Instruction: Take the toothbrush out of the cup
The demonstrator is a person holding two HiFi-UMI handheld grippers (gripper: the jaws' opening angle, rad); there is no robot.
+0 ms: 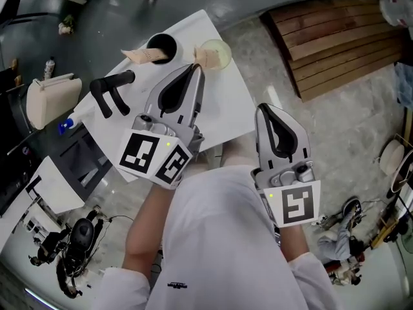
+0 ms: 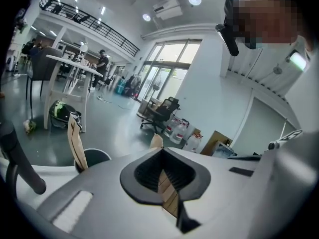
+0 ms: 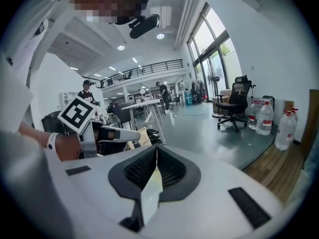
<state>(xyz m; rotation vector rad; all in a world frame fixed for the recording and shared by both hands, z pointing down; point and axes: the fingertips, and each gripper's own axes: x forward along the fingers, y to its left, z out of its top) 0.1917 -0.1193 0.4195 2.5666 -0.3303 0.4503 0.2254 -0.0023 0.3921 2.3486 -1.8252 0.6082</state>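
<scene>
Closest to the person, the right claw point(image 1: 266, 108) hangs beyond the right edge of the white rectangular table point(image 1: 226, 102), above the floor. Its two jaws are pressed together with nothing between them. Further on, the left claw point(image 1: 196, 67) reaches over the table, and its jaws are clamped on the tan paper-wrapped toothbrush point(image 1: 205, 58). This toothbrush stands in the pale translucent cup point(image 1: 222, 51), near the far right edge of the table. Left of it, near the far left edge, the round black cup point(image 1: 160, 44) holds a second tan wrapped toothbrush point(image 1: 145, 55), which leans to the left.
</scene>
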